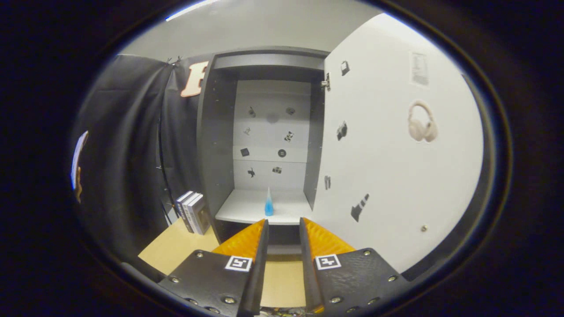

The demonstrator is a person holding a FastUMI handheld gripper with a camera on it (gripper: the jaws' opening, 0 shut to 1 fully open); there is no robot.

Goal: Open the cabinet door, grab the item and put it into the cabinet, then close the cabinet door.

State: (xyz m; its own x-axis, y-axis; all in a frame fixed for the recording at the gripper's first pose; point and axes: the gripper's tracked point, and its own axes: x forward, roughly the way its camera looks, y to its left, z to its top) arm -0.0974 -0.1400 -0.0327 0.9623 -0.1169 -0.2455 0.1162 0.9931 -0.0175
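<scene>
Your hand-held gripper (284,226) is empty, fingers slightly apart, just short of the cabinet (207,145). The blue item (269,203) stands on its shelf (242,211); only swinging the open door (396,176) shut remains.

The cabinet (264,132) stands open, its white door (396,154) swung wide, a small blue cone (269,203) upright on the shelf.

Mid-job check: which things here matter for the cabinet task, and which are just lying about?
Job:
cabinet, open
cabinet door, swung wide
blue cone-shaped item, standing on the cabinet shelf
hand-held gripper, fingers apart, empty, short of the shelf

Lying about:
books on the table beside the cabinet
</scene>
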